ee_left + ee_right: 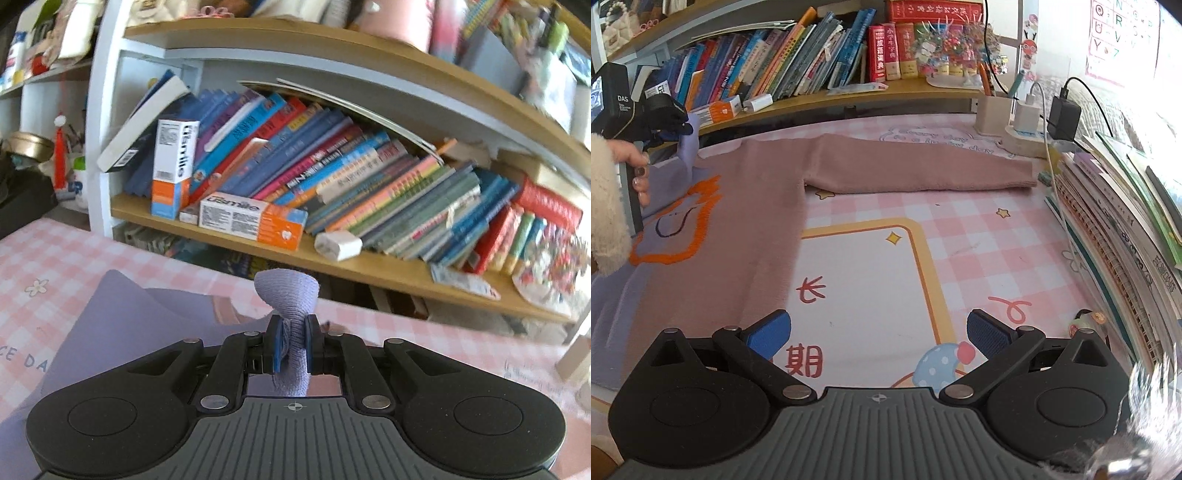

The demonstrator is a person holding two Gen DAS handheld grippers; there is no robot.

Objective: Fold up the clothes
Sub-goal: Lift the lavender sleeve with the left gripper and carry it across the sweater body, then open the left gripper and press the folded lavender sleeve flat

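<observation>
One sweater [746, 206] on the table; two grippers: left gripper [293, 345], right gripper [879, 332]. Two usmile boxes [251, 221] and one small white box [338, 245] on the shelf. Two chargers [1027, 114] plugged in, one white, one black.

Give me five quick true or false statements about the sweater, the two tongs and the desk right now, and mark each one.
1. The left tongs are shut on a lilac cuff. True.
2. The right tongs grip the pink sleeve. False: they are open and hold nothing; the sleeve lies stretched out on the desk mat.
3. The sweater bears an orange outline design. True.
4. The shelf behind the desk holds only folded clothes. False: it holds books and toothpaste boxes.
5. A black charger sits plugged in at the desk's far right. True.
</observation>
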